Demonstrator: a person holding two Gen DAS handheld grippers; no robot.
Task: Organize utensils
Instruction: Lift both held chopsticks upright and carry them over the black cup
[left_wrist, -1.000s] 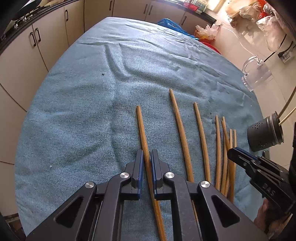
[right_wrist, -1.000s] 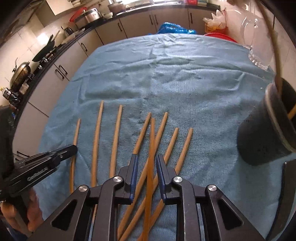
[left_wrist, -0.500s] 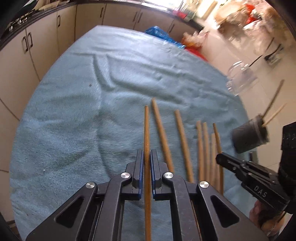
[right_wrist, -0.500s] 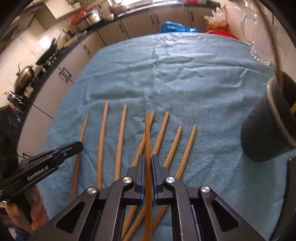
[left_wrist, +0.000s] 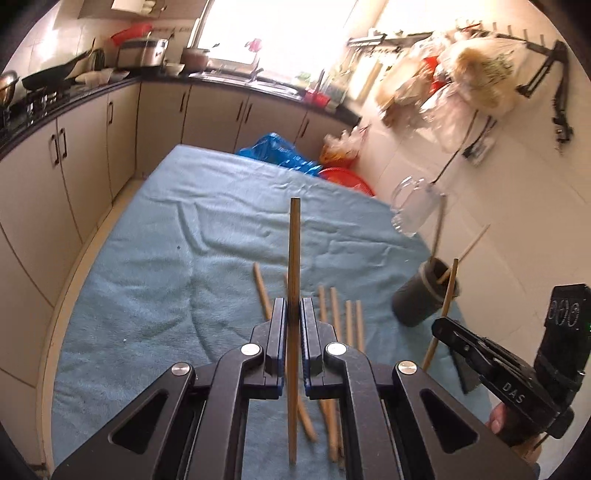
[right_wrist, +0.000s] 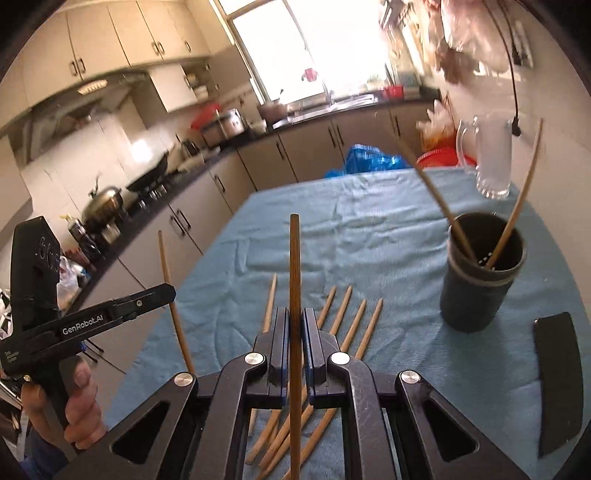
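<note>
Now your right gripper (right_wrist: 294, 334) clenches a chopstick (right_wrist: 294, 280) upright, and the dark holder (right_wrist: 480, 273) stands ahead to its right by the table's right edge; your left gripper (left_wrist: 293, 325), farther away, likewise clamps a second chopstick (left_wrist: 294, 251).

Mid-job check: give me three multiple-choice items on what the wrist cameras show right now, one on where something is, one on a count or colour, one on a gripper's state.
1. Where does the dark holder stand?
A. on the blue cloth, right of the loose chopsticks
B. on the kitchen counter
C. inside the glass mug

2. How many chopsticks stand in the holder?
A. none
B. two
C. five

3. What is the state of the left gripper?
A. open and empty
B. shut on a spoon
C. shut on a chopstick

Answers: 1 A, the holder sits on the cloth beside the row. 2 B, two sticks lean out of its mouth. 3 C, the fingers clamp one raised stick.
</note>
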